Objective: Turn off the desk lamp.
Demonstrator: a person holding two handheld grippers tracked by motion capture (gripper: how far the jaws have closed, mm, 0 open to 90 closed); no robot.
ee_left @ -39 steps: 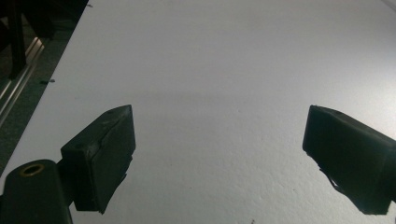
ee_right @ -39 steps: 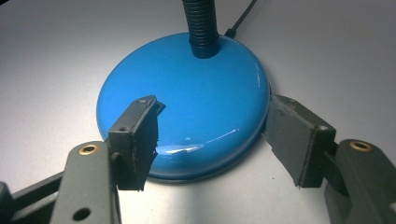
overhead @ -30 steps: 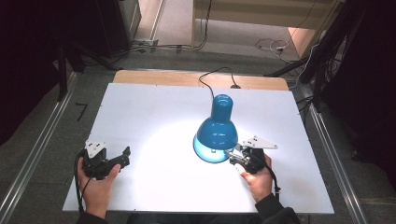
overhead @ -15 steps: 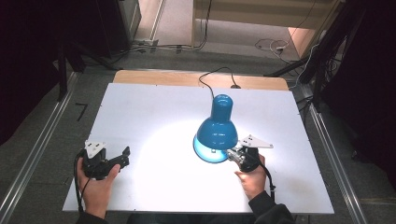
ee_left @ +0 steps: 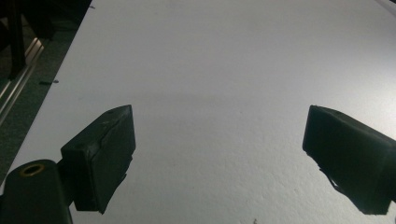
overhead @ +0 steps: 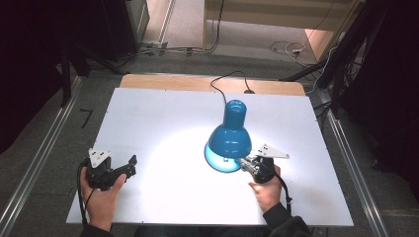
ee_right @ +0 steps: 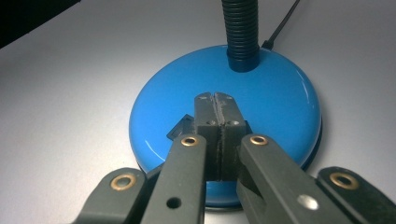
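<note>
A: The right gripper (ee_right: 217, 100), jaws clenched together, is pressing the switch (ee_right: 181, 127) on the lamp (overhead: 230, 140) at mid-table.

B: It's risking sliding off and shoving the base (ee_right: 224, 112). The left gripper (ee_left: 219, 154) is lying spread wide, empty.

In the high view the lamp's blue shade (overhead: 230, 143) covers its own base and neck, so how the right tongs (overhead: 245, 165) meet the lamp there cannot be told. In the right gripper view the blue base (ee_right: 261, 102) is cut by the frame's bottom edge, and the closed jaws cover most of a small dark part (ee_right: 180, 128) on the base; what it is cannot be told. The ribbed black neck (ee_right: 240, 32) runs off the top edge above the base. The black cord (ee_right: 282, 25) beside the neck leaves the frame too.
</note>
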